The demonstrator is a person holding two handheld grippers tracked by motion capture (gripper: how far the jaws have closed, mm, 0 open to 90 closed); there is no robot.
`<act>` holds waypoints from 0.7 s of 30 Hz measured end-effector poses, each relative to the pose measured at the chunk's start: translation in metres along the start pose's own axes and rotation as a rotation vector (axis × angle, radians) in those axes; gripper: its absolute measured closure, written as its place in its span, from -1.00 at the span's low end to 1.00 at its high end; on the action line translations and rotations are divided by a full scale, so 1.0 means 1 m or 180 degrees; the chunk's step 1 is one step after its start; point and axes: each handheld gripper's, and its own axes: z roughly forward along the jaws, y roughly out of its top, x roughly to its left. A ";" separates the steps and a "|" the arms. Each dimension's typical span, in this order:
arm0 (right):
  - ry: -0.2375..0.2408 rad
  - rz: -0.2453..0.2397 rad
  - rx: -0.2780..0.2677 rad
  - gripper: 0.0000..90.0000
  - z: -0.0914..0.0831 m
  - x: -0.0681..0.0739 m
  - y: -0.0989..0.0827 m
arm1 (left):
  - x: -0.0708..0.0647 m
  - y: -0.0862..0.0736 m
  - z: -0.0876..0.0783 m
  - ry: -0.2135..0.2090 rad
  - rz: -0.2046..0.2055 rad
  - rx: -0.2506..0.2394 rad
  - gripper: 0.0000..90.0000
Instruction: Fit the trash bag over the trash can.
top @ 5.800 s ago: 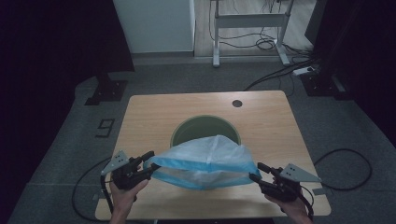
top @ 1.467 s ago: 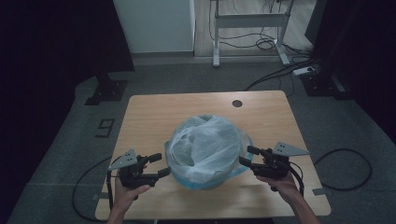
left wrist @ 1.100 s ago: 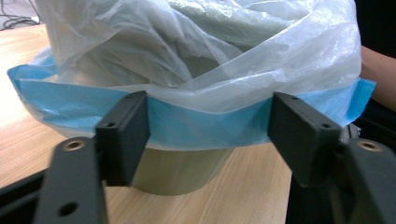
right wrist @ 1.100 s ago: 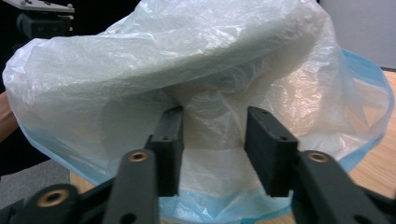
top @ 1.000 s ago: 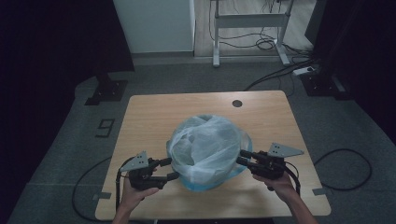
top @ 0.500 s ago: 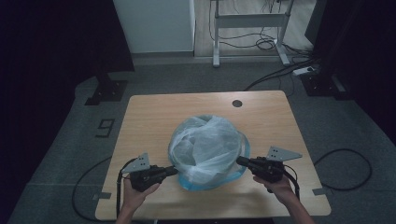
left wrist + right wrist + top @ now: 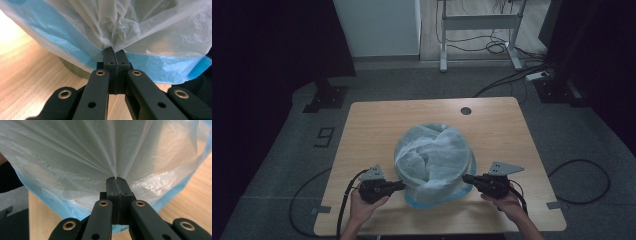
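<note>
A translucent white plastic bag (image 7: 434, 160) with a blue hem covers a round bin sunk into the wooden table (image 7: 377, 125). My left gripper (image 7: 403, 185) is at the bag's left lower side, shut on a pinch of the film. In the left gripper view the jaws (image 7: 113, 51) meet with gathered film fanning out from them, and an olive bin wall (image 7: 75, 70) shows under the blue hem. My right gripper (image 7: 464, 177) is at the bag's right lower side, also shut on the film. In the right gripper view the pleats run out from the closed tips (image 7: 116, 180).
A small dark cable hole (image 7: 466, 110) sits near the table's far edge. Cables (image 7: 337, 200) trail from both grippers over the near edge. Dark floor, a desk frame (image 7: 477, 22) and floor cables lie beyond the table.
Both grippers have come down along the bag's sides toward the table and closed on the film. The bag, earlier stretched wide between them, now sits over the bin.
</note>
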 end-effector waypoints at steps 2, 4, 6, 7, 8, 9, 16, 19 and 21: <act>-0.0059 0.0002 0.0071 0.98 0.003 -0.001 -0.003 | 0.001 0.000 0.003 0.0016 -0.0017 0.0038 0.99; -0.0087 0.0021 0.0103 0.98 0.006 -0.002 -0.005 | 0.002 -0.001 0.004 0.0019 -0.0028 0.0055 0.99; -0.0111 0.0049 0.0099 0.98 0.006 -0.003 -0.006 | 0.003 -0.002 0.005 0.0037 -0.0048 0.0018 0.98; -0.0114 0.0066 0.0086 0.97 0.006 -0.003 -0.006 | 0.003 -0.004 0.004 0.0102 -0.0049 -0.0029 0.92; -0.0147 0.0071 0.0062 0.84 0.006 -0.003 -0.007 | 0.003 -0.005 0.003 0.0150 -0.0048 -0.0062 0.72; -0.0175 0.0075 0.0038 0.67 0.005 -0.002 -0.006 | 0.002 -0.006 0.001 0.0227 -0.0037 -0.0110 0.52; -0.0266 0.0153 -0.0299 0.04 -0.009 0.004 -0.005 | 0.007 -0.014 -0.022 0.0295 -0.0039 -0.0402 -0.29; -0.0279 0.0203 -0.0446 -0.09 -0.019 0.005 -0.007 | 0.009 -0.016 -0.035 0.0309 -0.0024 -0.0544 -0.39; -0.0287 0.0214 -0.0535 -0.14 -0.026 0.005 -0.008 | 0.010 -0.015 -0.043 0.0318 -0.0003 -0.0626 -0.40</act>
